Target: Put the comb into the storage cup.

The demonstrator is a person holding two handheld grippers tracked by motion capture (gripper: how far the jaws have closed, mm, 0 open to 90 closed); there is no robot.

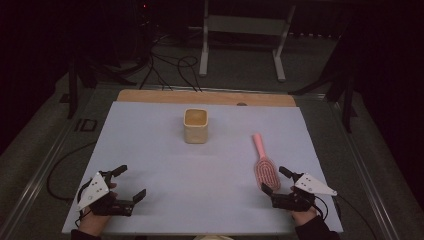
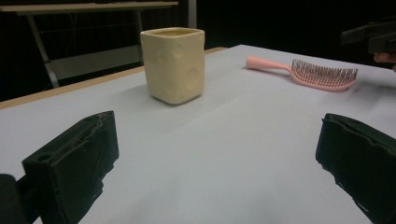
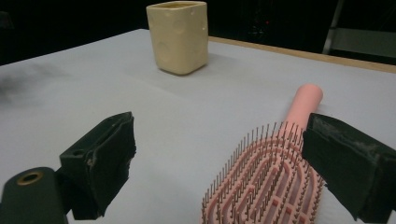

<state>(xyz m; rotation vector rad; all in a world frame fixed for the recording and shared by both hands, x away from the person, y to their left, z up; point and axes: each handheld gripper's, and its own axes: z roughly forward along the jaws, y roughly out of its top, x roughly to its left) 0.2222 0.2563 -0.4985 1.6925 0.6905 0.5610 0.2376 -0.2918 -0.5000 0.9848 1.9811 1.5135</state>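
Observation:
A cream square cup (image 1: 195, 126) (image 2: 173, 65) (image 3: 177, 36) stands upright at the middle back of the white sheet. A pink hairbrush (image 1: 263, 162) (image 2: 317, 74) (image 3: 275, 172) lies bristles up to the right, its handle pointing away from me. My right gripper (image 1: 273, 180) (image 3: 224, 161) is open just behind the brush head, and in the right gripper view the head lies partly between the jaws, nearer the right one. My left gripper (image 1: 132, 181) (image 2: 217, 158) is open near the front left, holding nothing. The left gripper view also catches the right gripper (image 2: 371, 37) at its top right.
The white sheet (image 1: 150, 150) covers a wooden table whose bare far edge (image 1: 205, 96) shows behind the cup. On the floor beyond are a metal stand's legs (image 1: 203, 55) and loose cables (image 1: 170, 65). Dark rails run along both table sides.

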